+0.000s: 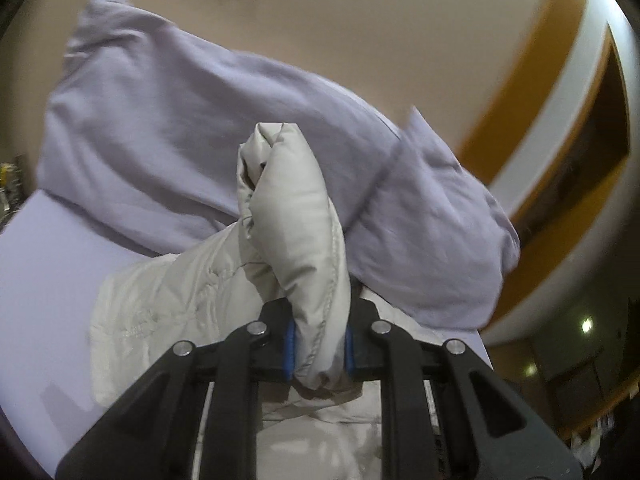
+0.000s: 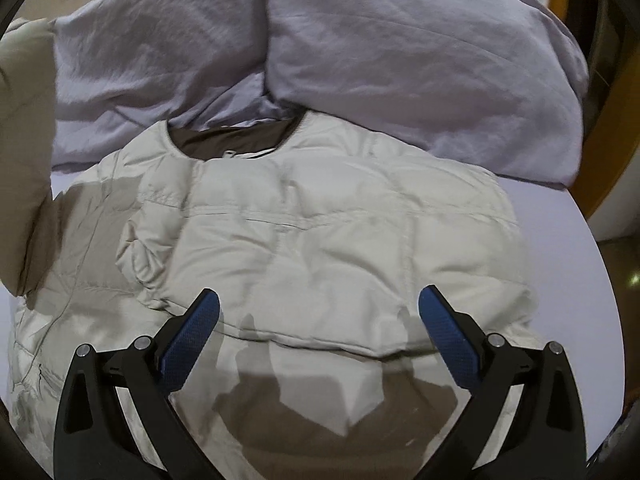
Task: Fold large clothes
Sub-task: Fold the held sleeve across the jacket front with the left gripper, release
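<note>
Left gripper [image 1: 319, 346] was pinched on a rolled end of the cream puffer jacket [image 2: 312, 248], apparently a sleeve [image 1: 288, 216], and held it raised above the jacket's body. Right gripper [image 2: 319, 334] hovered spread wide over the jacket's lower half, holding nothing. Beyond them the jacket lay flat on the bed [image 2: 560, 232], collar [image 2: 236, 138] toward the lilac pillows [image 2: 400, 52] just past it. One side already looked tucked across the jacket's chest; the raised sleeve was not yet laid in, and folding the body seemed left to do.
</note>
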### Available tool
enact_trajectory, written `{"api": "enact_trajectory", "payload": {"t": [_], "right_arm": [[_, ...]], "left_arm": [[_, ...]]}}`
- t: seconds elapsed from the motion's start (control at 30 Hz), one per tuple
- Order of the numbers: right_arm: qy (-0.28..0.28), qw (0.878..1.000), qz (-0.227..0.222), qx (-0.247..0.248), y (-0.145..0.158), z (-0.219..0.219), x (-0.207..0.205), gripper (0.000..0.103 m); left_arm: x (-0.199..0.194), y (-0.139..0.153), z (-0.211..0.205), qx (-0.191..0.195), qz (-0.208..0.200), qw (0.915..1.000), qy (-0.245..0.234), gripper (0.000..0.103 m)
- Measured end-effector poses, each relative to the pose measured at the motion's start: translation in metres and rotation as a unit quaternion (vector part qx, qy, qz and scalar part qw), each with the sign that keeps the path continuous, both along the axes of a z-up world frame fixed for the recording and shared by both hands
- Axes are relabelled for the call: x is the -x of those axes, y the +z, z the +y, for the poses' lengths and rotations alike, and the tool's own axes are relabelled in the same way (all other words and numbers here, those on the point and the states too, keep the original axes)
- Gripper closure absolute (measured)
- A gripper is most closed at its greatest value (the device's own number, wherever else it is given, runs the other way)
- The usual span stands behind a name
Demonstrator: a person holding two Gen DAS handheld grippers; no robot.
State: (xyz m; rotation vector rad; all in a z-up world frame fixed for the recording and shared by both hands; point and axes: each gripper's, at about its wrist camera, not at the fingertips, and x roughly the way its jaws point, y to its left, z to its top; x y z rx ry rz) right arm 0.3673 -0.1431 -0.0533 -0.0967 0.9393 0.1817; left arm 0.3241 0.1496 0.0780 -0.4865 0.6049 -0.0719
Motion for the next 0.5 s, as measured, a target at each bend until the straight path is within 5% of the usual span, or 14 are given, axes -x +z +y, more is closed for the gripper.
{"api": "enact_trajectory", "payload": {"t": [0.33, 0.5], "right_arm": [[-0.036, 0.999, 0.008, -0.004, -0.005, -0.034, 0.005, 0.002], [-0.041, 0.999, 0.013, -0.006, -0.009, -0.039, 0.005, 0.002]], "left_arm": [[-0.044, -0.061, -0.099, -0.041, 0.096, 0.9908, -0.086, 0.085], [-0.049, -0.080, -0.111, -0.056, 0.129, 0.9852, -0.098, 0.079]]}}
